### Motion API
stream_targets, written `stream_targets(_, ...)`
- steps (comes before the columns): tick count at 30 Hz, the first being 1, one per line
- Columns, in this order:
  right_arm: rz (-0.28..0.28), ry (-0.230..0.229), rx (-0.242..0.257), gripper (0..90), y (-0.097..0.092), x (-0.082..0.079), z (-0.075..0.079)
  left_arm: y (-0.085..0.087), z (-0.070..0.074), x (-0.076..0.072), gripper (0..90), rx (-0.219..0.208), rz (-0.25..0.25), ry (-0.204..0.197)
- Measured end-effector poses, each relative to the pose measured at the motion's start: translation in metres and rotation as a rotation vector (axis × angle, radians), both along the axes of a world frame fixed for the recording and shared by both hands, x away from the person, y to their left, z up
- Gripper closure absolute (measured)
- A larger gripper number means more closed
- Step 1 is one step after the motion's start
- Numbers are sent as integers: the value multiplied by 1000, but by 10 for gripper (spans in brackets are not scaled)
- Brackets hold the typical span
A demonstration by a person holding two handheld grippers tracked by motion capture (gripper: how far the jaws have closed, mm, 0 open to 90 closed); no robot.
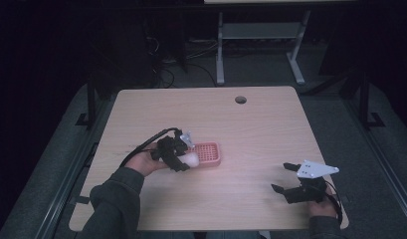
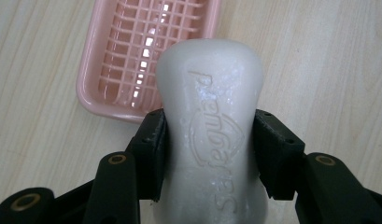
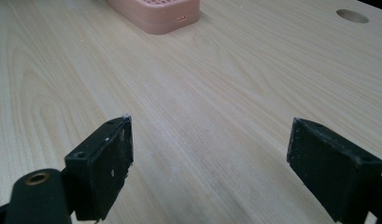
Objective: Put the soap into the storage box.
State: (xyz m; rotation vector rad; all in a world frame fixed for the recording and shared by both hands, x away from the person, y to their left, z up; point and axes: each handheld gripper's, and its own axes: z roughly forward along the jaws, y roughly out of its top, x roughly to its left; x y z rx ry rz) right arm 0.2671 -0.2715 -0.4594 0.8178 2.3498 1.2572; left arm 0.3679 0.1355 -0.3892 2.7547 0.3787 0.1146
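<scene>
Left gripper (image 1: 183,160), black, two-jaw, hand-held: jaws pinch a white waisted bar of embossed soap (image 2: 212,126) at its narrow middle, held at the near edge of a pink slatted plastic soap dish (image 2: 132,51) on the pale wood-grain table (image 1: 251,129). Right gripper (image 1: 285,178), black with grey three-cornered plate: jaws spread wide, holding nothing, low over bare tabletop well apart from the dish.

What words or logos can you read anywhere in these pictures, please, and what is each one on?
"Safeguard": embossed along the white soap held in the left hand-held gripper, with a shield emblem beside it.
No text is legible on the pink soap dish or the table.
</scene>
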Motion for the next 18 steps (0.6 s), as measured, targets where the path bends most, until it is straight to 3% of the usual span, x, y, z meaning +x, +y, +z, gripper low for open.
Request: stream_targets(18,-5,-3,11,138,-4,0,0,-18,1,15,494,4,-28,2)
